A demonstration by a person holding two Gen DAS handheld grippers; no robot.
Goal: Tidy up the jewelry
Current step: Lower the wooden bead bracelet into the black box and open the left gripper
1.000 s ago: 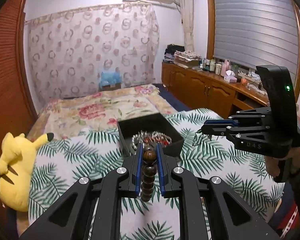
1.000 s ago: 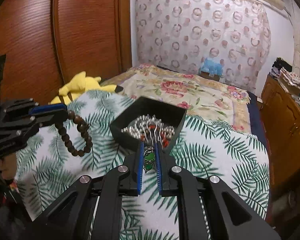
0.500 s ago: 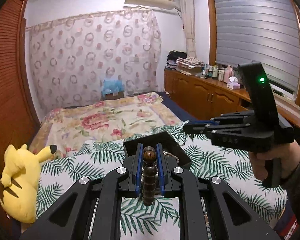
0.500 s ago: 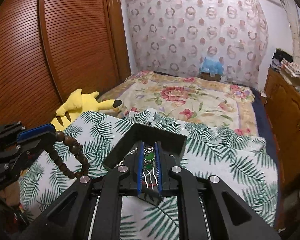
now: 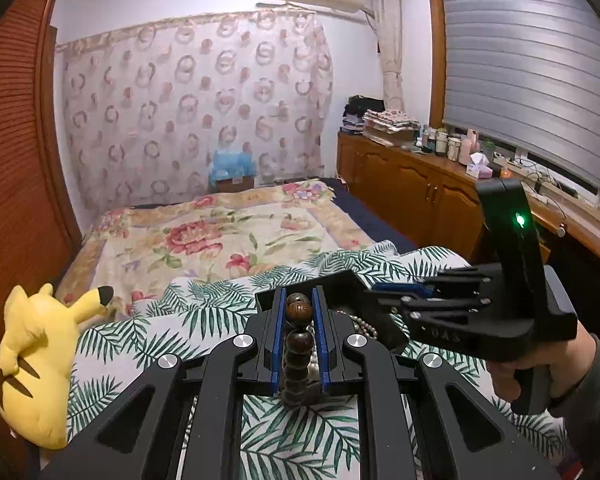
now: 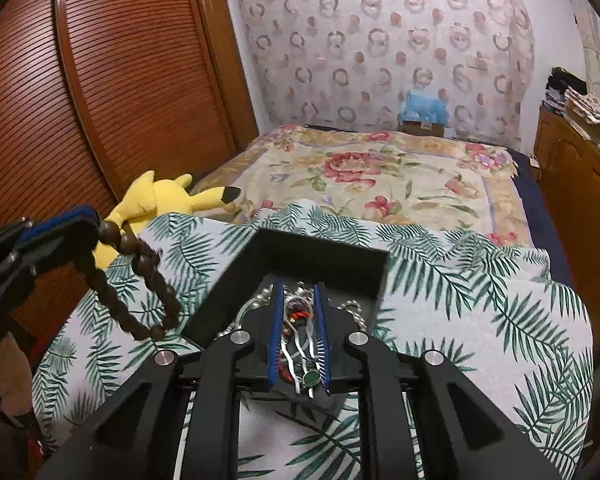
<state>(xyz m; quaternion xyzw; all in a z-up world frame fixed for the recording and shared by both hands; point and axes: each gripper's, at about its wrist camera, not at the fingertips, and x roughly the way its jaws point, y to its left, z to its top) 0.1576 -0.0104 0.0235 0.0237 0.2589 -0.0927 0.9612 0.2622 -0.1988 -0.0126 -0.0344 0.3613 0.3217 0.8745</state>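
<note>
My left gripper (image 5: 299,304) is shut on a brown wooden bead bracelet (image 5: 298,344), held above the near edge of the black jewelry box (image 5: 352,280). In the right wrist view the bracelet (image 6: 140,280) hangs from the left gripper (image 6: 88,220), left of the box (image 6: 320,256). My right gripper (image 6: 299,300) is over the box; a silver hairpin with a green stone (image 6: 306,364) lies between its jaws, low down among pearls and red beads. The right gripper (image 5: 380,292) also shows in the left wrist view, over the box.
The box sits on a palm-leaf cloth (image 6: 480,300) on a bed with a floral blanket (image 6: 380,172). A yellow plush toy (image 5: 36,344) lies at the left edge. Wooden wardrobe doors (image 6: 100,80) stand left, a wooden cabinet (image 5: 420,188) right.
Both grippers have risen and tilted back, then come down toward the box. The green-stone hairpin has slid from the right fingertips back toward the gripper's base, over the box contents.
</note>
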